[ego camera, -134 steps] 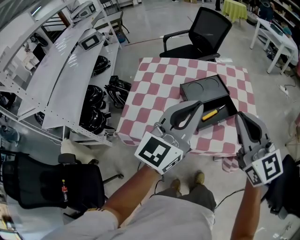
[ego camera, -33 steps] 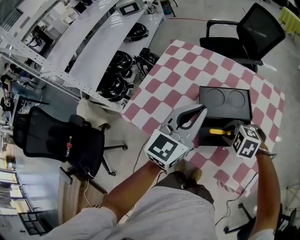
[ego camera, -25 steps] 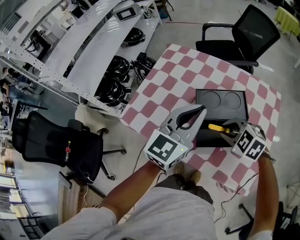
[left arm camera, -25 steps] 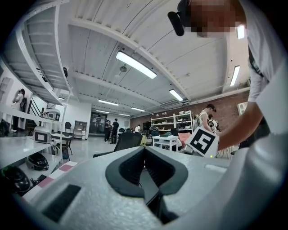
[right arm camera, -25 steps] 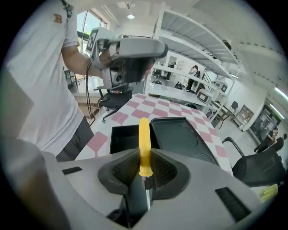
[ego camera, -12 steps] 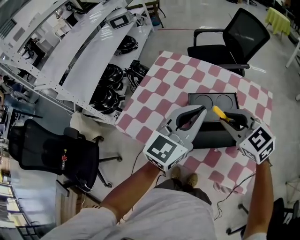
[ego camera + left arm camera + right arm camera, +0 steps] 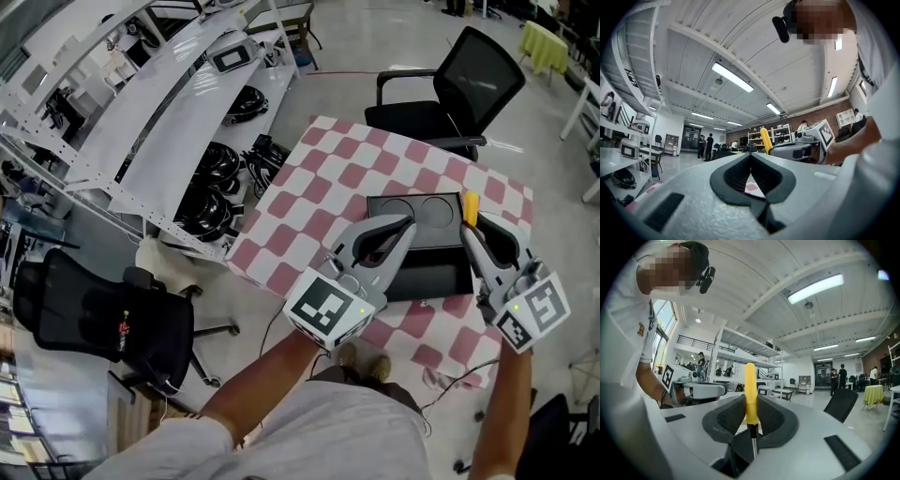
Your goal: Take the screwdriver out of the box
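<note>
yellow-handled metal-shaft screwdriver (image 7: 749, 390) now held high above the open black plastic box (image 7: 427, 277) by the near edge of the pink-checked table (image 7: 328, 178); a second earlier it hung low over that box. right gripper (image 7: 478, 232) jaws partly closed, clamping the handle. left gripper (image 7: 750, 157) jaws together, empty. extraction judged complete.

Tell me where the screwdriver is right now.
The screwdriver is clamped in the right gripper, at the head view's right, over the right edge of the black box on the checkered table.
</note>
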Tool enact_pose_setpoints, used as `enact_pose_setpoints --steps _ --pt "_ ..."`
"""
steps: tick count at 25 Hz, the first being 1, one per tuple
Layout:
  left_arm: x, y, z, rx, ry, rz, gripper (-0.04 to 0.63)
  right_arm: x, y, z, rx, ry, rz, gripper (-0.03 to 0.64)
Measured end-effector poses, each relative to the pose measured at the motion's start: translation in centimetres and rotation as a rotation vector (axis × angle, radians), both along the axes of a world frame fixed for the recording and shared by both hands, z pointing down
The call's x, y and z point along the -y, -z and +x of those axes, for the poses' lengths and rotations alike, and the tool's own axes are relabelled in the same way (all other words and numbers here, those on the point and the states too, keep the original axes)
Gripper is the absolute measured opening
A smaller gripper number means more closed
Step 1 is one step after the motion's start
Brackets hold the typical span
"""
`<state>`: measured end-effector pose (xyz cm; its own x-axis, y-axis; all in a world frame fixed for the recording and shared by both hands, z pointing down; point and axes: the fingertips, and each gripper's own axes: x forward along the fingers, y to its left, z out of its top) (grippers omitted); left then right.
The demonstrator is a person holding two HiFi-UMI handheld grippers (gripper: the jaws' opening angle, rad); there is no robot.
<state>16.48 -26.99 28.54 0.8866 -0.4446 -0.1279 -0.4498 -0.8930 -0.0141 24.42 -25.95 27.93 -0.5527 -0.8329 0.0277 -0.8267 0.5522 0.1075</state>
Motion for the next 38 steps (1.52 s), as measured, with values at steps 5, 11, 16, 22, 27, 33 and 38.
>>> enact_pose_setpoints --steps 5,11,16,22,27,33,38 --pt "-1.0 1.0 0.1 -0.017 -0.021 0.020 0.014 -2.0 1.6 0.6 0.082 -0.057 0.075 0.074" --pt "-2.4 1.3 0.5 -0.019 -0.047 0.008 0.014 -3.9 2.1 0.8 0.131 -0.102 0.134 0.074" --pt "-2.6 1.4 0.7 -0.017 -0.057 0.010 0.014 -4.3 2.2 0.9 0.149 -0.130 0.155 0.074" --pt "-2.4 1.4 0.6 -0.018 -0.061 0.010 0.014 -4.6 2.4 1.0 0.151 -0.152 0.171 0.074" --pt "-2.5 1.6 0.8 -0.022 -0.069 0.009 0.014 -4.9 2.8 1.2 0.153 -0.164 0.182 0.074" --pt "-2.5 1.8 1.0 -0.026 -0.074 0.012 0.014 -5.2 2.7 1.3 0.154 -0.174 0.183 0.074" --pt "-2.5 1.6 1.0 -0.024 -0.073 0.006 0.015 -5.3 2.6 1.3 0.153 -0.174 0.184 0.074"
